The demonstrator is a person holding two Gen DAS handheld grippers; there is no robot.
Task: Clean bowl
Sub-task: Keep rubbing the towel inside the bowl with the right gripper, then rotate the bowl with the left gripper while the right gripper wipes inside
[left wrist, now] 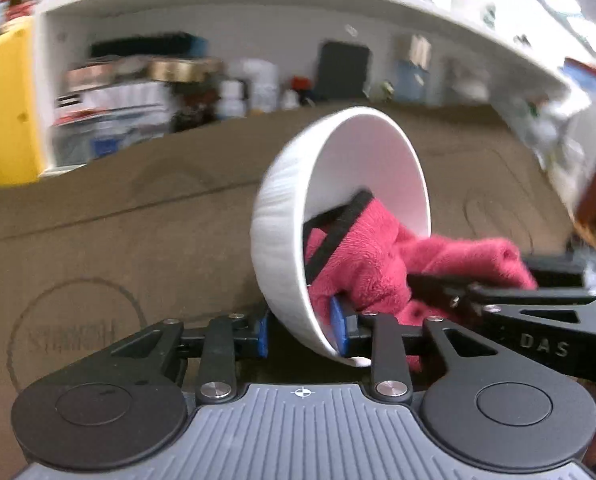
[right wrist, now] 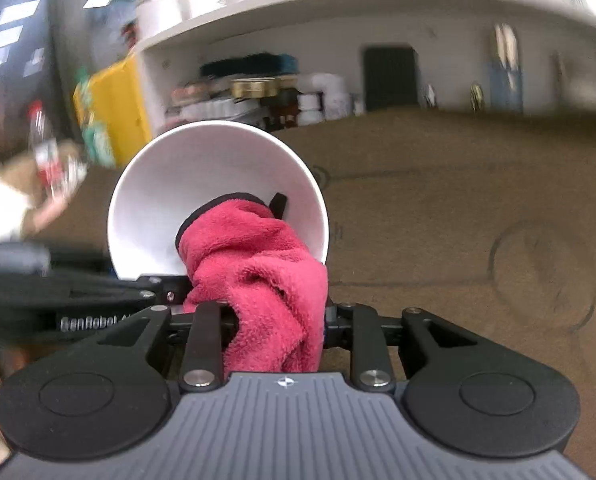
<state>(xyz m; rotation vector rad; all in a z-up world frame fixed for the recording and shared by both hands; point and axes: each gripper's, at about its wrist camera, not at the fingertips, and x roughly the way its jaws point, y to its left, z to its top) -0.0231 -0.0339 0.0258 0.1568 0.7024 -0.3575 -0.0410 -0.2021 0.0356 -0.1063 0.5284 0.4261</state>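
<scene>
The white bowl (left wrist: 298, 240) is being clamped at its rim by the left gripper (left wrist: 303, 330); a pink cloth (right wrist: 258, 272), gripped by the right gripper (right wrist: 274, 320), is being pressed inside, towards 12 o'clock. "DAS" and seemingly "GenRobot" are being shown on the arms.

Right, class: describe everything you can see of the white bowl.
The round white ceramic-looking bowl has a finely ribbed outside and a smooth, glossy inside. It is tipped on its side above the brown mat, mouth facing the right gripper. The left gripper pinches its lower rim between blue-padded jaws. A fluffy pink cloth, held by the right gripper, is pushed into it.
</scene>
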